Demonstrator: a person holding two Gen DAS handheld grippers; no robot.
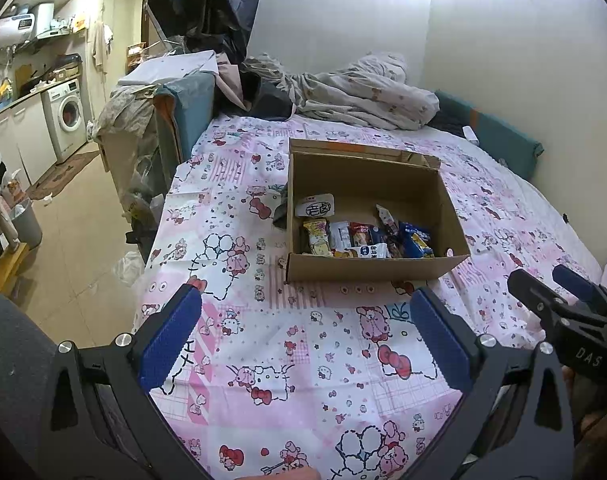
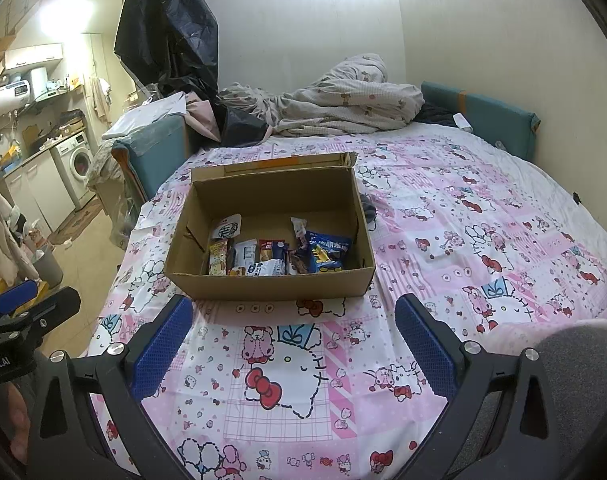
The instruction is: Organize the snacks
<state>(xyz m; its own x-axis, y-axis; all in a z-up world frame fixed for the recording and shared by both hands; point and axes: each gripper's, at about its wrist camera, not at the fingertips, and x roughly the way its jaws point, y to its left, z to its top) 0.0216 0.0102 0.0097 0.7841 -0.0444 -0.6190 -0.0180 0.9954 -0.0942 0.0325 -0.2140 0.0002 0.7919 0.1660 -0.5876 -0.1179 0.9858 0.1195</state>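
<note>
While the cardboard box [image 1: 369, 216] sat open on the pink cartoon bedsheet [image 1: 263, 352], the snack packets [image 1: 363, 236] were all bunched along its near wall. Behind the box was a rumpled duvet [image 1: 359, 96], and a small dark thing [image 1: 280, 212] lay against its left side. Both grippers hovered low just in front of the box, nothing blocking them: left gripper [image 1: 303, 336] fingers spread wide and empty, right gripper [image 2: 295, 348] same deal.
</note>
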